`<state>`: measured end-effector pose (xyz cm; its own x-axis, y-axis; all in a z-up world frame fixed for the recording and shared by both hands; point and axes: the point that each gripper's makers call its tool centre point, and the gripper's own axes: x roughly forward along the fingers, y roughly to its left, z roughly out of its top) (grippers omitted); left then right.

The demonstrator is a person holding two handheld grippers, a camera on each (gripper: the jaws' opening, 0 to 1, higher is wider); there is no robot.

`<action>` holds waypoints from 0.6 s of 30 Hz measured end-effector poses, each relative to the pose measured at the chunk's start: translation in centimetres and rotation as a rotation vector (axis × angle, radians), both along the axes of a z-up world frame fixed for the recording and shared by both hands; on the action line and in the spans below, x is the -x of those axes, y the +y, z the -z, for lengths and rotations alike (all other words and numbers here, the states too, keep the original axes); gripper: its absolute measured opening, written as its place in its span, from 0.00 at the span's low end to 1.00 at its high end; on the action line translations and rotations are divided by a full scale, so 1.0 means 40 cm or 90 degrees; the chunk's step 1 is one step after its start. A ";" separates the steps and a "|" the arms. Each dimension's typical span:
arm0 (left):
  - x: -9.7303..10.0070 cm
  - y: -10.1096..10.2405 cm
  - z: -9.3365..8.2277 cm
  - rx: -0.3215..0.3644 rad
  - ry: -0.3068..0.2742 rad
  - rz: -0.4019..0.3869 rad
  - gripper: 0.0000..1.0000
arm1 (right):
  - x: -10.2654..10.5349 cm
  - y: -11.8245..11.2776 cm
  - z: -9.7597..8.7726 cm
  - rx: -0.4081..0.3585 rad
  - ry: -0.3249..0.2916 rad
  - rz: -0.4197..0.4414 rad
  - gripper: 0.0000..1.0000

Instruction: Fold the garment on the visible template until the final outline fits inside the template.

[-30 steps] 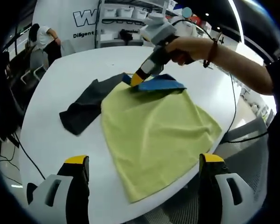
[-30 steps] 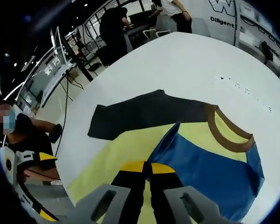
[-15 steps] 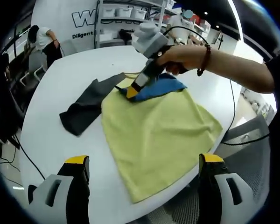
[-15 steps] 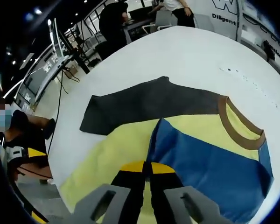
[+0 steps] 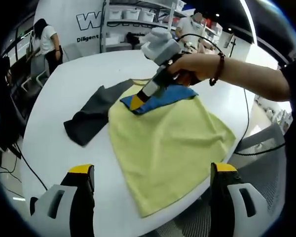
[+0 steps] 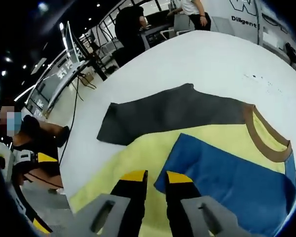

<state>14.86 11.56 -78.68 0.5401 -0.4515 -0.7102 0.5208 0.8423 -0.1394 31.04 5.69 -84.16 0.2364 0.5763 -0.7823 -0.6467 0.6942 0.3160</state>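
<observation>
A yellow T-shirt [image 5: 167,143] lies flat on the white table [image 5: 64,74], with its dark grey sleeve [image 5: 89,116] spread out to the left. Its blue sleeve [image 5: 165,95] is folded over the chest. My right gripper [image 5: 136,102] rests at that sleeve's tip, held by a person's hand. In the right gripper view its jaws [image 6: 157,177] stand slightly apart over the yellow cloth, and the blue sleeve [image 6: 227,173] lies loose beside the right jaw. The brown collar [image 6: 266,143] and grey sleeve [image 6: 172,116] lie beyond. My left gripper [image 5: 152,170] hangs wide open near the shirt's hem.
The shirt's hem reaches the table's near edge [image 5: 187,207]. A person's arm [image 5: 246,74] stretches over the table from the right. Shelves [image 5: 133,15] and a standing person [image 5: 47,42] are behind the table. Another person [image 6: 34,148] sits past the table's rim.
My right gripper drew the blue sleeve further over the yellow chest toward the grey sleeve, then its jaws parted and let the sleeve go. The left gripper stayed put.
</observation>
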 end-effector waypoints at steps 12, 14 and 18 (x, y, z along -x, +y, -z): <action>-0.031 -0.032 -0.012 0.016 -0.013 -0.010 0.99 | -0.072 -0.158 -0.148 -0.050 -0.128 0.023 0.39; -0.036 -0.039 -0.015 0.022 -0.015 -0.014 0.99 | -0.081 -0.188 -0.156 -0.049 -0.142 0.031 0.40; -0.043 -0.061 -0.017 0.032 -0.016 -0.009 0.99 | -0.091 -0.251 -0.165 -0.052 -0.154 0.044 0.43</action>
<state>16.59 9.11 -78.00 0.5636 -0.4783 -0.6734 0.5127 0.8418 -0.1688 34.67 -4.34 -77.55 0.4517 0.6113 -0.6498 -0.6618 0.7180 0.2155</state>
